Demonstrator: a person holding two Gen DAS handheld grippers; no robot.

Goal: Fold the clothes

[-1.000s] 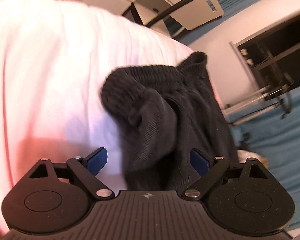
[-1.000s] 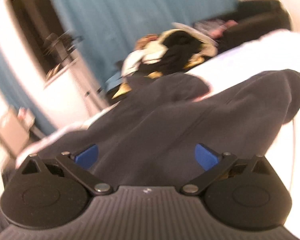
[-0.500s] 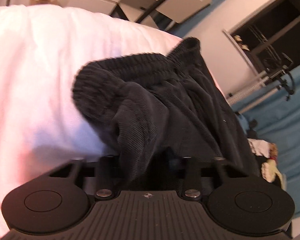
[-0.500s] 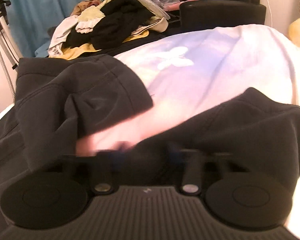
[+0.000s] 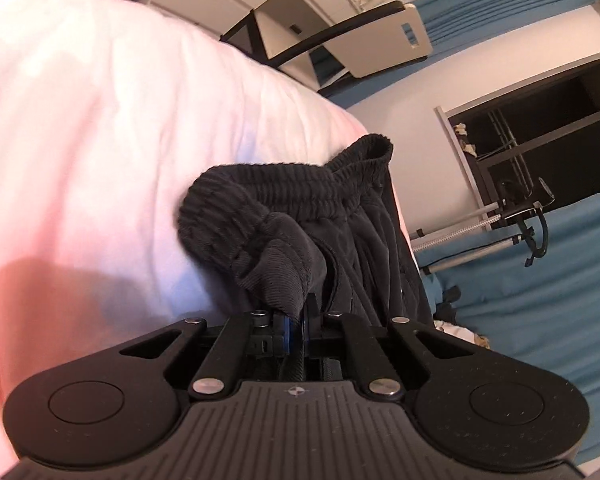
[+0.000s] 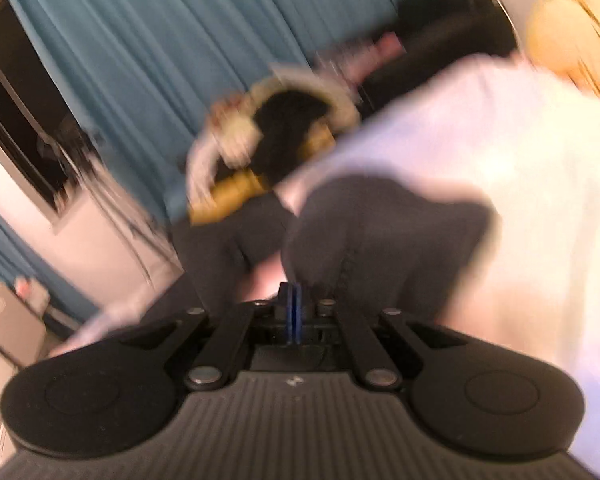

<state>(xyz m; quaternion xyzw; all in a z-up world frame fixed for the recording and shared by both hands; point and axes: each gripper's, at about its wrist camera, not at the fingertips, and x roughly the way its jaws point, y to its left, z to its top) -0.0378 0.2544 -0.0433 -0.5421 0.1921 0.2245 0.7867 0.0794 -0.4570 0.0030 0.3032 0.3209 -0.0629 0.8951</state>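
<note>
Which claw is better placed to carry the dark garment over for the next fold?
Left, probably. The left claw is visibly shut on the dark garment by its ribbed waistband, in a sharp view. The right claw looks shut, but motion blur hides whether it holds cloth.

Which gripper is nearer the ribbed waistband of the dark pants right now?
Left. The left gripper pinches fabric just below the waistband. The right gripper grips smoother fabric, no waistband in its blurred view.

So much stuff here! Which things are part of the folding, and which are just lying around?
In the job:
- dark trousers, gripped at the waistband
- left tool, closed on them
- right tool, closed on them
- white bedcover underneath

Just lying about:
- pile of clothes
- blue curtain
- white chair
</note>
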